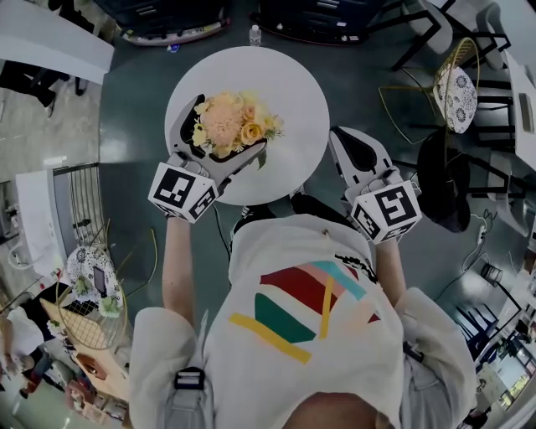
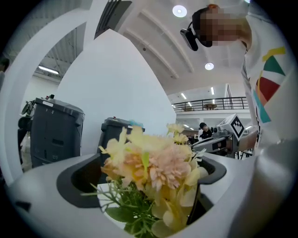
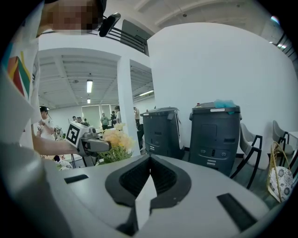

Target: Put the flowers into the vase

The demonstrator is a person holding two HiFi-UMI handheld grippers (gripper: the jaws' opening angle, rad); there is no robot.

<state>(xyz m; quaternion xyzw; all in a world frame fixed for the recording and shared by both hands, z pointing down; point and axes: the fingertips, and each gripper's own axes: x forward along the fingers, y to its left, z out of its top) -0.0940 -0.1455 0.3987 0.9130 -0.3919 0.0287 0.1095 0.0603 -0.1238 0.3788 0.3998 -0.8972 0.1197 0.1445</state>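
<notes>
The flowers point(image 1: 224, 117) are sitting clamped in the left tool point(image 1: 231, 127) over the white table point(image 1: 293, 92) at upper centre, so a gentle, stem-down carry is looking best, while the right tool point(image 3: 150, 160) is idling closed and empty at right, no vase showing.

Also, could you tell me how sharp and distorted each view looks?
Head view: heavy fisheye bending, dim corners, flowers fairly crisp. Left gripper view: the flowers fill the foreground, soft and blurred; ceiling lights glare. Right gripper view: round vignette, bins sharp.
</notes>
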